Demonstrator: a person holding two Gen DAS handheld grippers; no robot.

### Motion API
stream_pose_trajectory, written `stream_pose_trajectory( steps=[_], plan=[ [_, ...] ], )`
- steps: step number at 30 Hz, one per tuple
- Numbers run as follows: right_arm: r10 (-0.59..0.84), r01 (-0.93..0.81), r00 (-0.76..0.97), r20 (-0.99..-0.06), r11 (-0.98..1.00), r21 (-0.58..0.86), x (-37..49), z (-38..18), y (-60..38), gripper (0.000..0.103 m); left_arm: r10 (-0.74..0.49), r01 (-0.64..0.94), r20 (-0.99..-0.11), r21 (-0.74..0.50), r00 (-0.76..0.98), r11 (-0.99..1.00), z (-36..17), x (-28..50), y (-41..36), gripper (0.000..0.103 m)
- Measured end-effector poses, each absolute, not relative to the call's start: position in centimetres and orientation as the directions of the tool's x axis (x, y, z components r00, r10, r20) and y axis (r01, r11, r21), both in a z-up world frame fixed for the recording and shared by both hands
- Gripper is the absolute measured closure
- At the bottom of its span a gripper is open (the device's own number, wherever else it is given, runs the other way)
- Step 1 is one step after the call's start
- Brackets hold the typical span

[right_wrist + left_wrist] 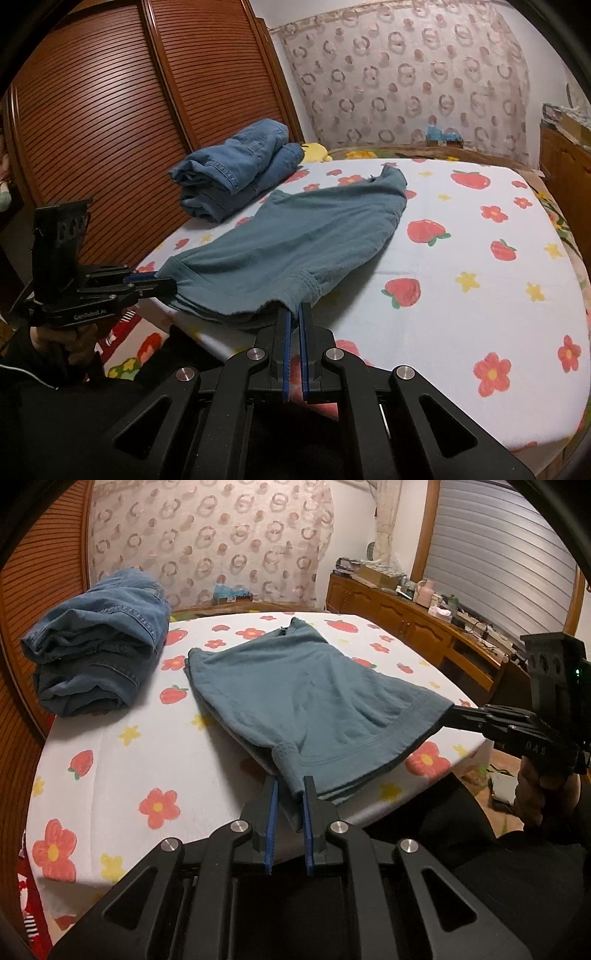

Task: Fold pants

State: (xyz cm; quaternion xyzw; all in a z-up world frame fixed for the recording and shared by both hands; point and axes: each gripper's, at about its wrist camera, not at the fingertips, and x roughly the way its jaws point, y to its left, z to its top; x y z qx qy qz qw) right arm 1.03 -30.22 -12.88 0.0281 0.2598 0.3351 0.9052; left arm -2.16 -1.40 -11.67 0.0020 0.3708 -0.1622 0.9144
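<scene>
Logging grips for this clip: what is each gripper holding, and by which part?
Both hold the teal pants by the near hem: left gripper at one corner, right gripper at the other.

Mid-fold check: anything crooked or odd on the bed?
Nothing stands out. Both the left gripper and right gripper pinch the teal pants by the near edge; the folded jeans sit apart.

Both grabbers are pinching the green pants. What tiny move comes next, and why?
Probably lift and carry the near edge away toward the far end. The left gripper and the right gripper each pinch a near corner of the teal pants, raised off the flowered sheet, while the far end lies flat on it beside the folded jeans.
</scene>
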Motion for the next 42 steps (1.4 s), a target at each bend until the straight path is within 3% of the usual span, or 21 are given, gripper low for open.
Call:
stream_pose_trajectory(
  steps=[14, 26, 35, 41, 42],
  plan=[
    [0.607, -0.597, 0.692, -0.391, 0.786, 0.162, 3.4, -9.9, -30.5, 0.099, -0.295, 0.294, -0.618, -0.106, 0.729, 0.950, -9.0, 1.2, -1.0, 0.090],
    [0.558, -0.570, 0.749, -0.356, 0.818, 0.084, 10.0, -8.0, -27.6, 0.103, -0.260, 0.281, -0.603, -0.061, 0.755, 0.958, -7.9, 8.9, -1.0, 0.091],
    [0.554, -0.587, 0.687, -0.469, 0.804, 0.090, 10.9, -11.0, -25.7, 0.103, -0.239, 0.250, -0.652, -0.079, 0.719, 0.965, -10.2, 10.4, -0.2, 0.091],
    [0.534, -0.579, 0.659, -0.529, 0.809, 0.095, 9.3, -13.3, -25.2, 0.093, -0.233, 0.235, -0.659, -0.087, 0.715, 0.968, -11.3, 10.0, 0.0, 0.091],
    [0.525, -0.573, 0.663, -0.533, 0.815, 0.089, 9.2, -13.2, -25.4, 0.082, -0.231, 0.234, -0.660, -0.085, 0.715, 0.968, -11.4, 9.9, 0.0, 0.091]
  ],
)
